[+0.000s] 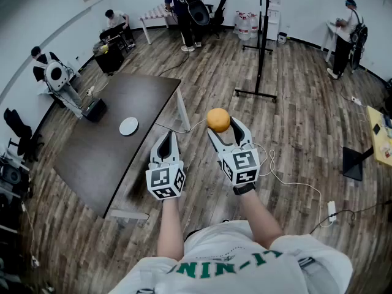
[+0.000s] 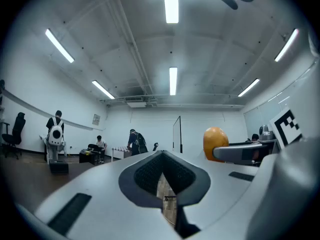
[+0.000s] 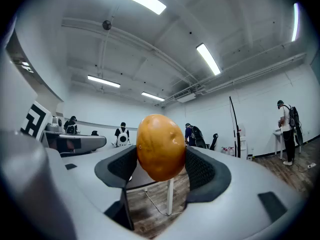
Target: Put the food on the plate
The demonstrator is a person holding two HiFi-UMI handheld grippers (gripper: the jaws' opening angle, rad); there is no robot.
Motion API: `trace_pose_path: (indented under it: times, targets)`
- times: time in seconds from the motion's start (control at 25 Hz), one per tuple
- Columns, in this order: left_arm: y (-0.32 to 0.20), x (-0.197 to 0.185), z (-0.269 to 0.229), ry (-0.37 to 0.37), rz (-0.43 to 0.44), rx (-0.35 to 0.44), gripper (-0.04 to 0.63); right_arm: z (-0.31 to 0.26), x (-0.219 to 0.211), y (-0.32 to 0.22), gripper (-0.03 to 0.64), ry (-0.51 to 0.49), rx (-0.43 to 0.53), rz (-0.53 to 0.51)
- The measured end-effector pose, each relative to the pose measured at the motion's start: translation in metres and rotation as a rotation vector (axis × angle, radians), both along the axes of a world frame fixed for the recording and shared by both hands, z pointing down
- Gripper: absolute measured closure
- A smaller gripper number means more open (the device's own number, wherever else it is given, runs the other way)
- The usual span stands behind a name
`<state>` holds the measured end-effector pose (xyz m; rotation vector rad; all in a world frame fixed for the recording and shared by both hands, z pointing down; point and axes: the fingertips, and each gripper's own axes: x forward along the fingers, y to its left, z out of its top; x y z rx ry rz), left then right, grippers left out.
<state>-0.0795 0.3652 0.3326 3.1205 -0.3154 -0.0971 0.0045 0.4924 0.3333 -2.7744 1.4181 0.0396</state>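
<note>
Carrying is the step in hand: the right gripper [image 1: 220, 127] pinches the orange-brown food [image 1: 218, 120] in mid-air (left gripper [image 1: 166, 137] pressed together, empty), and next it must swing left over the white plate [image 1: 128, 126] on the dark table [image 1: 92, 158].

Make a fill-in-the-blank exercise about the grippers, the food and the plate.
1. The right gripper is ___ on the round orange food.
2. The left gripper, jaws together, holds ___.
3. The white plate on the dark table lies toward the person's ___.
Missing words: shut; nothing; left.
</note>
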Motion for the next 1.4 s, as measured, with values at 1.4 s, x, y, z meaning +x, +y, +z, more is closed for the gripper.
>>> trace_pose_path:
  times: [1.4]
  targets:
    - [-0.396, 0.19, 0.011, 0.026, -0.216, -0.04, 0.583, 0.011, 0.183, -0.419, 0.3, -0.031, -0.02, -0.306]
